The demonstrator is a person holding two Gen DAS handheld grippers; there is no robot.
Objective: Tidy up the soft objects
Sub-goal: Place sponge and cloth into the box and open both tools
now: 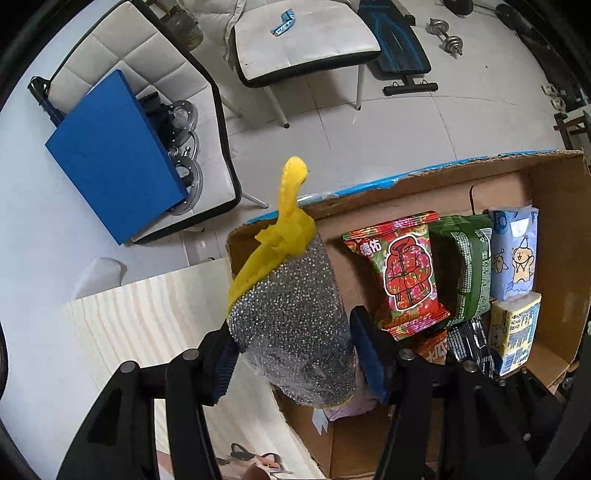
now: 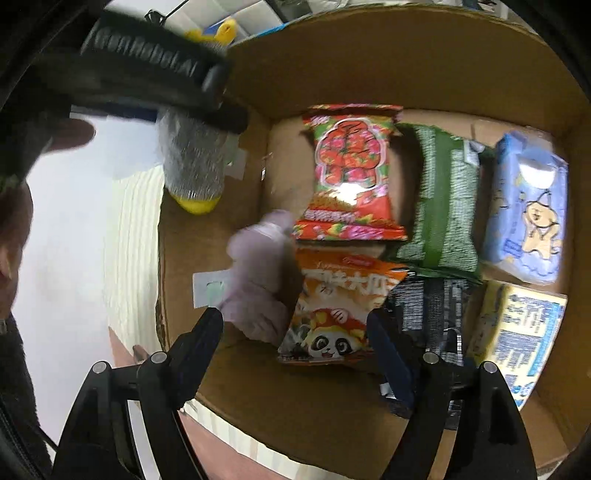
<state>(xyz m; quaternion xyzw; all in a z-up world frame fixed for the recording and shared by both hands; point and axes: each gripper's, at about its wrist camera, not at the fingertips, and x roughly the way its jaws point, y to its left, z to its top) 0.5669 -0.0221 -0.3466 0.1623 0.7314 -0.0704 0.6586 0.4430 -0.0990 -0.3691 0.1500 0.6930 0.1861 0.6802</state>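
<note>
My left gripper (image 1: 295,354) is shut on a silver scrubbing sponge with a yellow strap (image 1: 291,306) and holds it in the air over the near left corner of a cardboard box (image 1: 461,173). The same sponge (image 2: 194,162) shows in the right wrist view, hanging under the left gripper above the box's left wall. My right gripper (image 2: 295,347) is open and empty above the box, over an orange panda snack bag (image 2: 332,314) and a pale pink soft item (image 2: 258,273).
The box (image 2: 332,66) holds a red snack bag (image 1: 402,273), a green pack (image 1: 465,266), a blue tissue pack (image 1: 513,254), a yellow tissue pack (image 1: 513,332) and a black pack (image 2: 432,314). It rests on a pale wooden table (image 1: 155,325). Chairs (image 1: 303,40), a blue board (image 1: 110,155) and dumbbells (image 1: 447,35) are on the floor beyond.
</note>
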